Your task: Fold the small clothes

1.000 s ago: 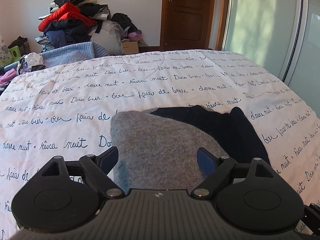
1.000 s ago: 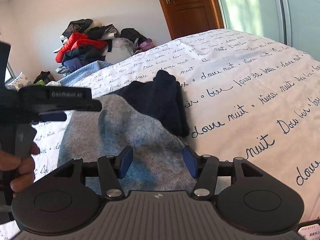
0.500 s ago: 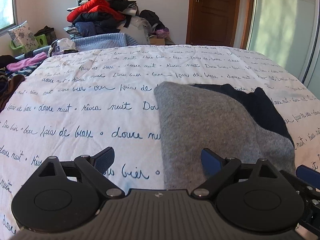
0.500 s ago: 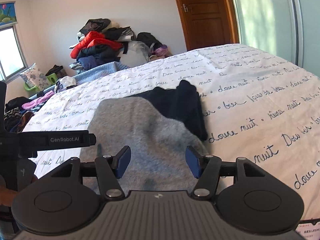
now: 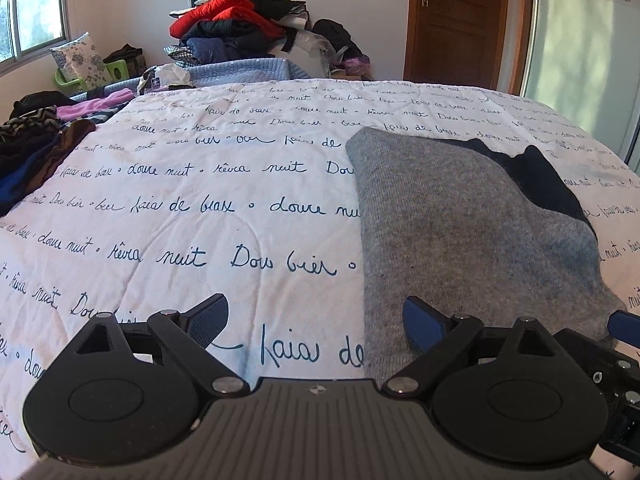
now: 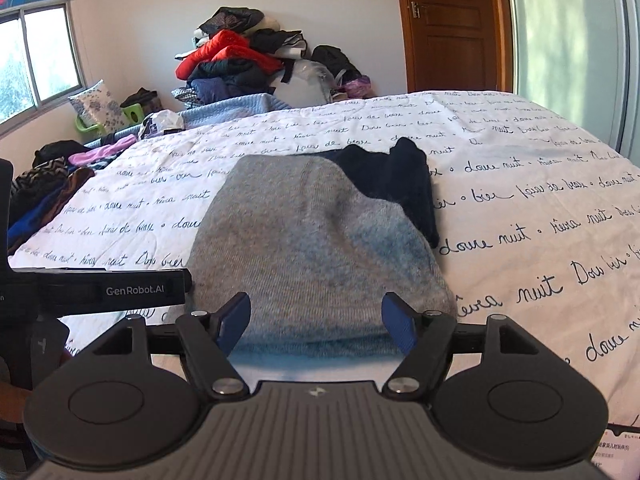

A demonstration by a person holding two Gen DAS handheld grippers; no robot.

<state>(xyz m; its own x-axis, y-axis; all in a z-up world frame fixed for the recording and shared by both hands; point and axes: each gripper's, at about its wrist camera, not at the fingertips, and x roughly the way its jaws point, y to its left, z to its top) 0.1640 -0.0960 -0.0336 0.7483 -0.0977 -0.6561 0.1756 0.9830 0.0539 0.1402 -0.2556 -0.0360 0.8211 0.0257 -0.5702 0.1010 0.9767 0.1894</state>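
Note:
A folded grey knit garment (image 5: pixel 460 232) lies flat on the white quilt with script print (image 5: pixel 200 208), and a dark navy garment (image 5: pixel 540 184) pokes out from under its far right side. My left gripper (image 5: pixel 316 320) stands open low over the quilt. Its right finger is over the grey garment's left edge, and nothing is between its pads. My right gripper (image 6: pixel 318 322) hovers at the near edge of the grey garment (image 6: pixel 312 232). Its jaws are opening, with that edge between them and the pads not pressing. The navy garment (image 6: pixel 392 176) lies beyond.
Loose clothes (image 5: pixel 36 148) lie along the bed's left edge. A tall heap of clothing (image 5: pixel 232 28) stands behind the bed. A wooden door (image 5: pixel 460 20) and a glass sliding panel (image 5: pixel 580 60) are at the back right. The left gripper's housing (image 6: pixel 100 290) is close on the right gripper's left.
My left gripper has slid left off the grey garment to its left edge, over bare quilt. My right gripper has rolled level and its jaws have spread wider.

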